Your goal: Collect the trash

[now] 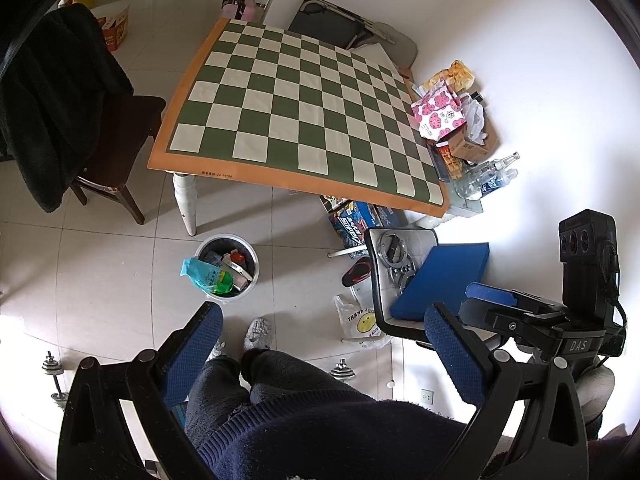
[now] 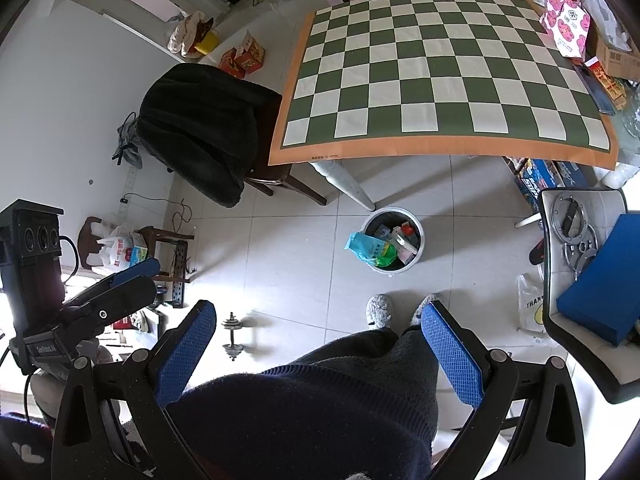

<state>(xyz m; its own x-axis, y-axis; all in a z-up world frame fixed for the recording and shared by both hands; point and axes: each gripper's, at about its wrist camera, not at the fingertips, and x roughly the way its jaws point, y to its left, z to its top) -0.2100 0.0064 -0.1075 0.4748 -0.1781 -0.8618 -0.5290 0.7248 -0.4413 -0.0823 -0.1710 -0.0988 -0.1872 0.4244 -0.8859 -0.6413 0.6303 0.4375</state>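
Trash is lying ahead and below both my gaping, empty claws, left claw [image 1: 322, 344] and right claw [image 2: 320, 344]: the teal wrapper [image 1: 200, 274] is sitting in the bin [image 1: 251, 276] on the floor before the desk [image 1: 224, 170], slightly nearer my left.

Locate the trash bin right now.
In both wrist views the trash bin stands on the tiled floor beside the white table leg, a teal bag hanging over its rim.
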